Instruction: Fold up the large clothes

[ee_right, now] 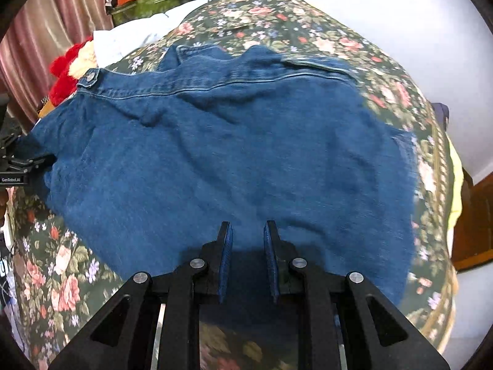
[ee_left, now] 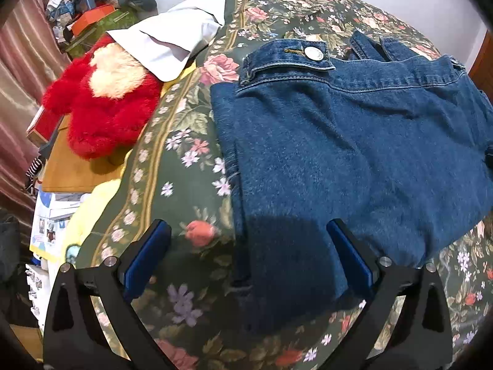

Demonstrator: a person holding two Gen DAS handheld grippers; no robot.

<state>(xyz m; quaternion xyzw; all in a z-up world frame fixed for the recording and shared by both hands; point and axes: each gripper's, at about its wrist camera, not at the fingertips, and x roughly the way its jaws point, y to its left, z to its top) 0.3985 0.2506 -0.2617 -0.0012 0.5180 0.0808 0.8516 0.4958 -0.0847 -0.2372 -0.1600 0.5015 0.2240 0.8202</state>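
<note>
The denim jacket (ee_right: 222, 154) lies before me, spread flat on the flowered bed cover, filling the middle of my right view. It is dark blue, folded in, with its buttoned band (ee_left: 289, 58) at the upper centre of my left view.

jacket (ee_left: 354, 154): blue denim cloth, matt, slightly rough
button (ee_left: 314, 53): shiny metal
bedspread (ee_left: 185, 141): flowered woven cloth
plush toy (ee_left: 101, 104): red fluffy fur
</note>
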